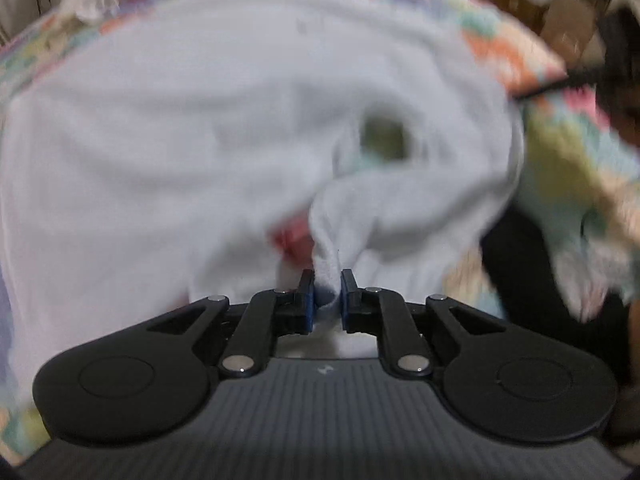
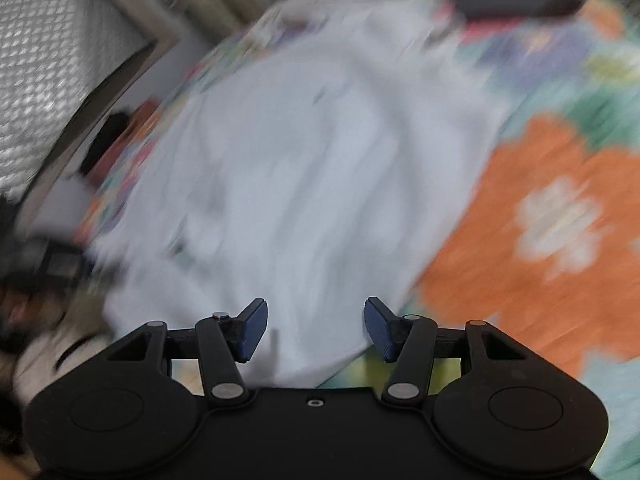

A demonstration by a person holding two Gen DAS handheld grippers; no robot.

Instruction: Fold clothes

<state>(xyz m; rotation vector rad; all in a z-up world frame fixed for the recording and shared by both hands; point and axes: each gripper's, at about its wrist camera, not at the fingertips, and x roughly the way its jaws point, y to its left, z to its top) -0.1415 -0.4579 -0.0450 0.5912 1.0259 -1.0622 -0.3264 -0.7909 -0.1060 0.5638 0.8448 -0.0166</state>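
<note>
Left gripper (image 1: 327, 286) pinches the white garment (image 1: 240, 128); right gripper (image 2: 315, 326) hangs wide above it.

A bunched fold rises from the left jaws toward 12 o'clock, the garment spread over a floral bedspread (image 1: 516, 60). In the right wrist view, white cloth (image 2: 288, 168) fills the centre, orange-flowered bedspread (image 2: 532, 248) at 3 o'clock; both views blurred.

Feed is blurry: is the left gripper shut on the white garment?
Shut: left gripper pinches a bunched edge of the white garment between its jaws.
</note>
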